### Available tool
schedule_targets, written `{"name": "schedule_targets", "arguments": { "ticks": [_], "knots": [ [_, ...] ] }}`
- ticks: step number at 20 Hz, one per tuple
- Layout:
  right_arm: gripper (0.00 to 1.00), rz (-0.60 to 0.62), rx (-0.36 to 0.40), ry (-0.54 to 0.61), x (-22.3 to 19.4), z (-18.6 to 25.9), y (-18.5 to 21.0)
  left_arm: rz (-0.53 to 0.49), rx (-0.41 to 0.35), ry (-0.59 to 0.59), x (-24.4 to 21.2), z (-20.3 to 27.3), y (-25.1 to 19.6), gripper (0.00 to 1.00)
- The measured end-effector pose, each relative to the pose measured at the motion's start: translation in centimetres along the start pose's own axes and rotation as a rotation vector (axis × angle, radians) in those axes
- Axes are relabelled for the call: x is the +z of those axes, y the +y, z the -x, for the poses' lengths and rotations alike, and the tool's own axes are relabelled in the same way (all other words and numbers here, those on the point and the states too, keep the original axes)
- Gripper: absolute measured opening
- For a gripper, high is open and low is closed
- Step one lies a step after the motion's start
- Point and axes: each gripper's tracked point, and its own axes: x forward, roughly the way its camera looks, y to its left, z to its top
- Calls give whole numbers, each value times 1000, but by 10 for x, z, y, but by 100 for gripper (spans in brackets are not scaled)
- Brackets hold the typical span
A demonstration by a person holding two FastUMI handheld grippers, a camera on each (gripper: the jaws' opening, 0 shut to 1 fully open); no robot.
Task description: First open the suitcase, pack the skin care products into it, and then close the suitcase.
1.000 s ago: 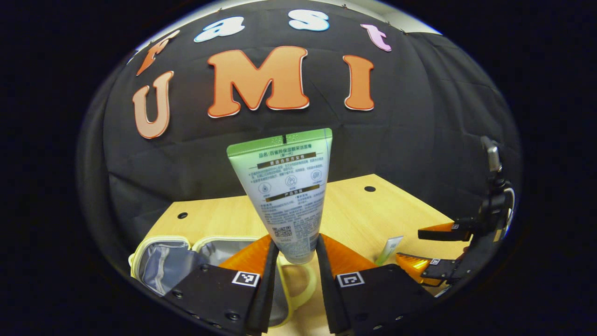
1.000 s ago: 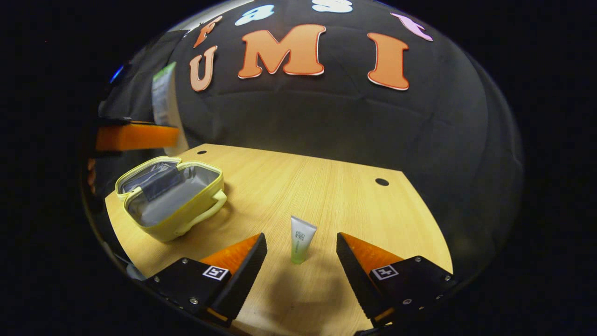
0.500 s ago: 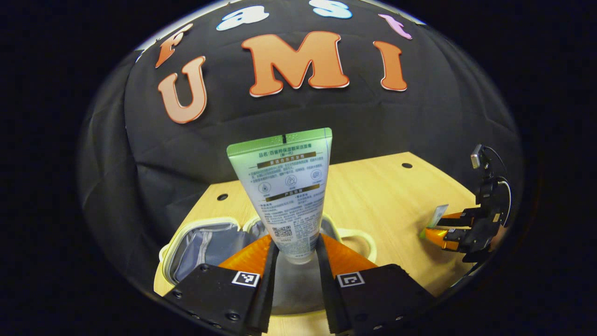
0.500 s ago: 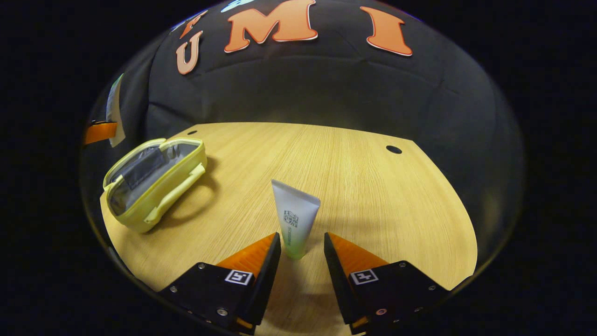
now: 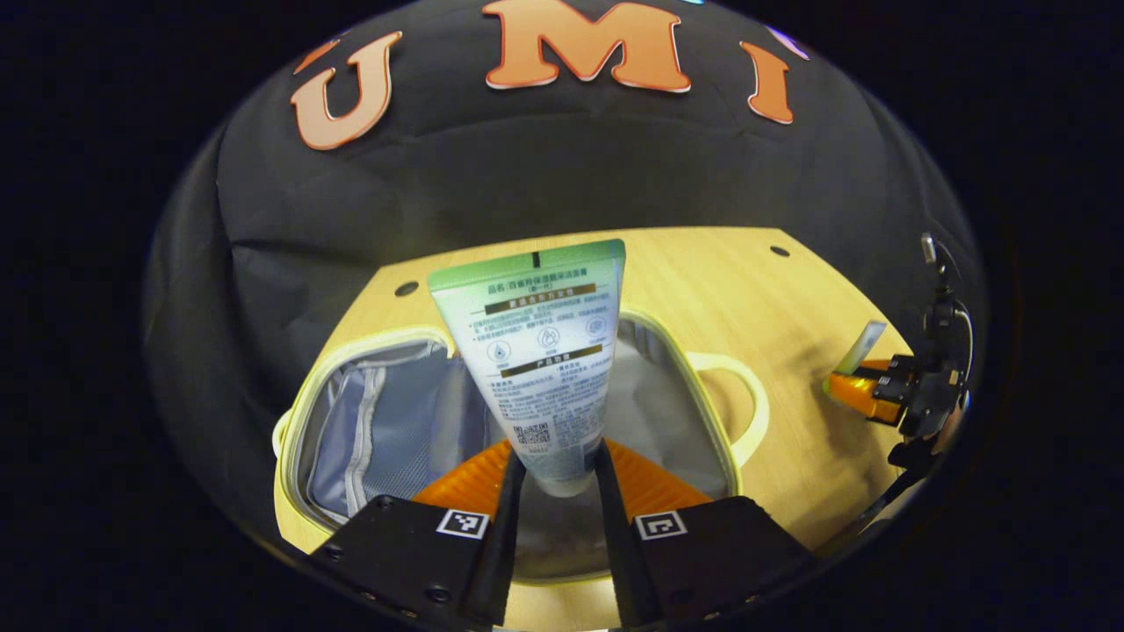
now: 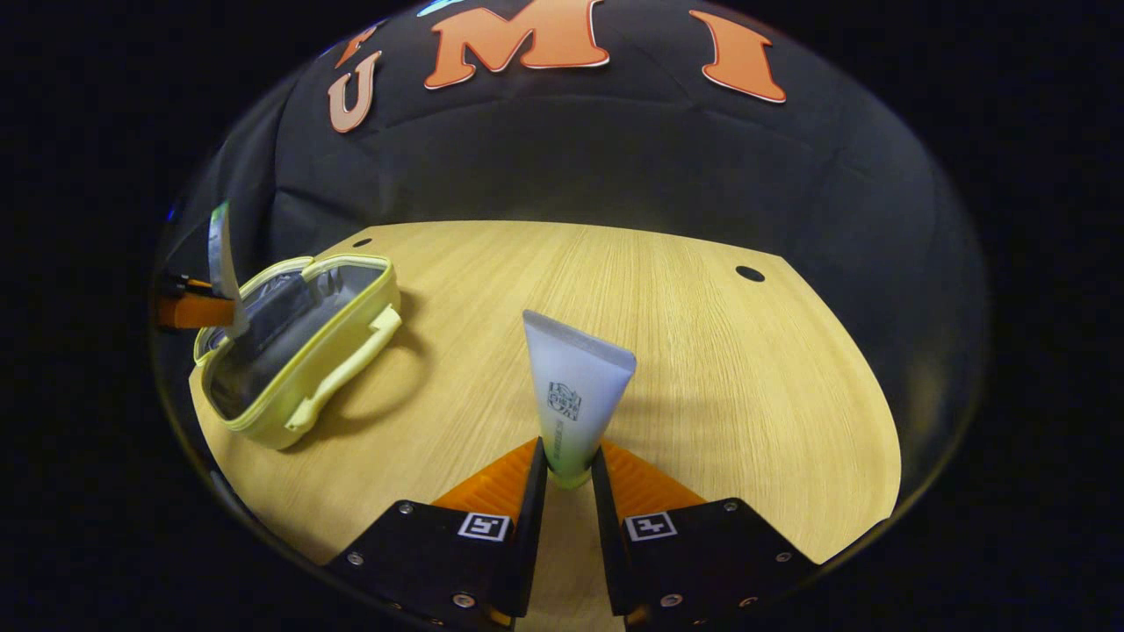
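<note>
Left gripper view: the left gripper (image 5: 555, 491) is clamped on the cap end of a large tube (image 5: 536, 351), both orange fingers (image 5: 474, 478) pressed against its sides. The tube is white with a green crimped end, label side facing the camera, and stands up along the gripper's axis. Directly beneath it lies the case (image 5: 369, 421), yellow-rimmed with a grey lining, lid open flat so both halves show. Its yellow handle (image 5: 742, 408) sticks out toward the right side of the tabletop (image 5: 702, 281). The tube hangs over the open case; whether it touches the lining cannot be told. At the right edge of this view the right gripper (image 5: 865, 391) appears farther off, with the small tube's pale end poking up from its orange fingers.

Right gripper view: the right gripper (image 6: 569, 491) is closed on a small tube (image 6: 575, 399), white fading to green at the cap end, both fingers pressing its lower part. The tube leans away from the camera, crimped end uppermost. Whether its cap rests on the tabletop cannot be told. The case (image 6: 299, 351) sits near the tabletop's left edge, well apart from this gripper, open side up. Over it is an orange finger of the left gripper (image 6: 224, 307), with the large tube (image 6: 221, 263) seen edge-on, its lower end at the case opening. Two dark holes mark the tabletop's far side.
</note>
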Motion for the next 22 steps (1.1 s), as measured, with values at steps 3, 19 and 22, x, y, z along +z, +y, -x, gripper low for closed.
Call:
{"name": "schedule_targets", "arguments": {
  "ticks": [3,19,22],
  "knots": [
    [34,5,22,-35,24,18,24,-17,-13,93,-17,-11,16,46],
    [34,63,199,-23,99,38,189,107,-130,268,-47,-68,15,50],
    [34,56,197,15,98,27,200,148,-166,213,-40,-63,12,49]
  ]
}}
